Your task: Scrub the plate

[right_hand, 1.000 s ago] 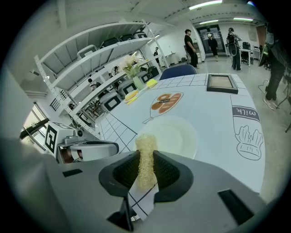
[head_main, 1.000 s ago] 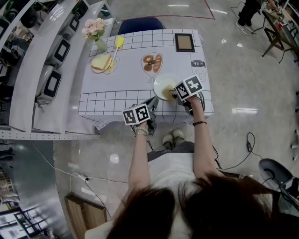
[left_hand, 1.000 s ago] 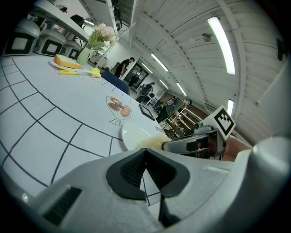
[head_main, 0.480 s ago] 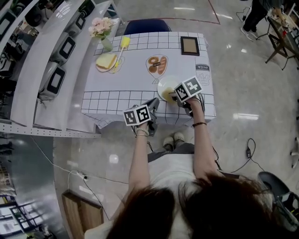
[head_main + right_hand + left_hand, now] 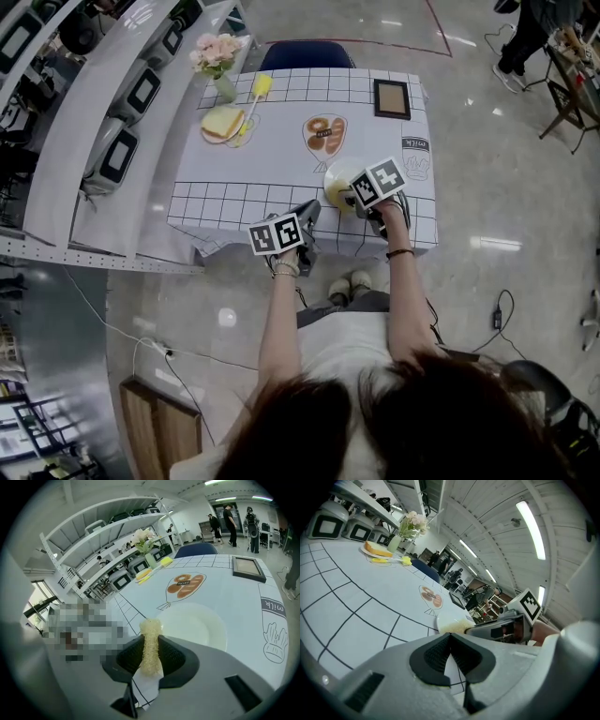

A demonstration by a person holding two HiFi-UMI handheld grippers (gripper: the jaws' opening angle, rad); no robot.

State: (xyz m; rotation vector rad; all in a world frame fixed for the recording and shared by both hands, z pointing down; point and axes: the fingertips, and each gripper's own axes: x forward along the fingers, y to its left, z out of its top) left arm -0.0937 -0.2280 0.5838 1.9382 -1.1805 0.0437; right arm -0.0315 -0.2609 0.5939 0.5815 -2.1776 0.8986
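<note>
The right gripper (image 5: 149, 656) is clamped on a yellow scrub pad (image 5: 151, 637), which stands upright out of the jaws. The plate (image 5: 199, 626) lies flat on the table (image 5: 225, 592), directly ahead and slightly right, with the pad's tip at its near rim. The left gripper (image 5: 449, 654), jaws together on nothing, sits left of the plate and farther from it.

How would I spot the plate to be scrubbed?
Find the table with the grid-lined cloth; look along its near edge, right of centre, before the printed bread drawing. The plate is round, plain white and empty, unlike the flat prints nearby.
</note>
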